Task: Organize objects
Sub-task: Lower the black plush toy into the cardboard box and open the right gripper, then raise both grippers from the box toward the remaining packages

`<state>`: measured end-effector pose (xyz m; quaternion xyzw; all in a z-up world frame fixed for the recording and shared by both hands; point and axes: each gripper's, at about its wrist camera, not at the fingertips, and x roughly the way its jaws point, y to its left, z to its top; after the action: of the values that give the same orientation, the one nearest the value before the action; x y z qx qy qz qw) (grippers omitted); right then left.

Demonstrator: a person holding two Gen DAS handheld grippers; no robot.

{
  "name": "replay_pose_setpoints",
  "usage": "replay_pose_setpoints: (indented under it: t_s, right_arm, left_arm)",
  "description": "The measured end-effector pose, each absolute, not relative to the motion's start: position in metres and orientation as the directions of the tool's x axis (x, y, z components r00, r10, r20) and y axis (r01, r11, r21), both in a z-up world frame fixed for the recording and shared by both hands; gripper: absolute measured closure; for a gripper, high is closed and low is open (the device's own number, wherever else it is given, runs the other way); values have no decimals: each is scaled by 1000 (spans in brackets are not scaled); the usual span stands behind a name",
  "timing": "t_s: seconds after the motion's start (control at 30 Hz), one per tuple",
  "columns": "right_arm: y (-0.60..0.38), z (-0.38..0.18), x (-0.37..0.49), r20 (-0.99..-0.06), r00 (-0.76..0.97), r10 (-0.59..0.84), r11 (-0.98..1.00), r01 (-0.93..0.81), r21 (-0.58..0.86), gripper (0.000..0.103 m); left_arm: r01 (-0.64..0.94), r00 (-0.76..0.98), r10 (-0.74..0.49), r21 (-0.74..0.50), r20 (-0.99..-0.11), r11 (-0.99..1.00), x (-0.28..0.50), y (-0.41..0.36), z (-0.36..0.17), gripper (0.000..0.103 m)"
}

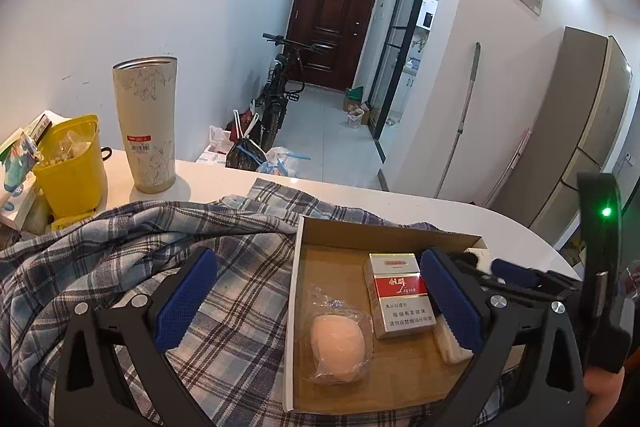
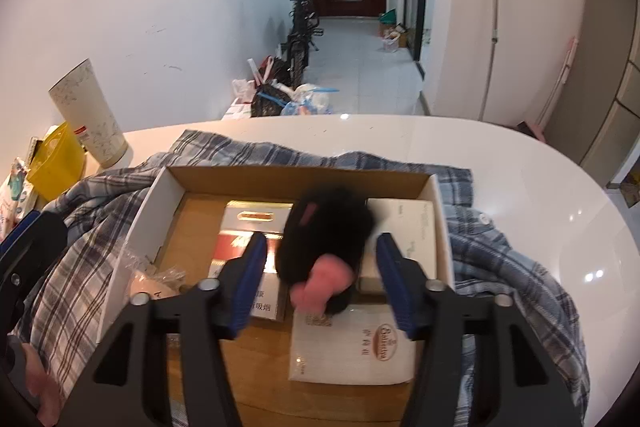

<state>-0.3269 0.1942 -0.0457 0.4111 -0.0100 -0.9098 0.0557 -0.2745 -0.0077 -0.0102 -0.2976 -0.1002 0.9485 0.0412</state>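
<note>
The right gripper (image 2: 320,283) stands with its blue pads (image 2: 252,283) apart at lower centre of the right wrist view, and a blurred black fuzzy object (image 2: 326,227) with a pink end sits between them, touching neither pad. The object lies over the inside of an open cardboard box (image 2: 168,195) in mid-frame. Beneath it in the box are a red-and-white cigarette pack (image 2: 236,227) to the left, a white tissue packet (image 2: 348,351) toward the bottom and a pale flat carton (image 2: 412,227) at the right wall; whether the fuzzy object rests on these cannot be told through the blur.

In the left wrist view the left gripper (image 1: 320,303) is wide open at the bottom of the frame, holding nothing, its left pad over a plaid shirt (image 1: 120,239) and its right pad (image 1: 452,303) over the box beside the cigarette pack. A wrapped pale bun (image 1: 338,343) lies in the box at lower centre.

The shirt is spread under the box on a white table (image 2: 520,163). At the left edge stand a tall patterned tumbler (image 1: 146,123) and, just beside it, a yellow bin (image 1: 72,167). A bicycle (image 1: 280,83) leans in the hallway at upper centre, before a dark door (image 1: 332,19).
</note>
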Motion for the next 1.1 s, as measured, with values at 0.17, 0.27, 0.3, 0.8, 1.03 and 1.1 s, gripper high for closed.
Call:
replay_pose_setpoints:
  t_s: [0.17,0.27,0.3,0.8,1.03,1.1]
  right_arm:
    - [213,-30,-314,-721,-682,-125,-992,60,115,31]
    - [225,-14,-300,-699,-703,-130,-990,58,125,30]
    - [229,-7,-294,-687,-714,-133,-990,60,129,30]
    - [246,109,-161,-317,-937,-144,-981,95,167,0]
    - [239,138,-94,-188,-959,-213,-972,188,142,0]
    - [239,143,-78,-157,-963,-219,-972,201,123,0]
  left_arm:
    - [-29,-835,130,-193,-535,-981,-269,-7,-1,0]
    - [-59,-863,136,-169,-487,-984,-256,-2,18,0]
    - [-75,-881,133,-142,-454,-987,-248,2,29,0]
    - [-147,-981,154,-71,-116,-987,-112,10,143,0]
    - [-173,-981,176,-41,-79,-984,-74,11,160,0]
    - [-175,-981,179,-63,-75,-983,-64,7,164,0]
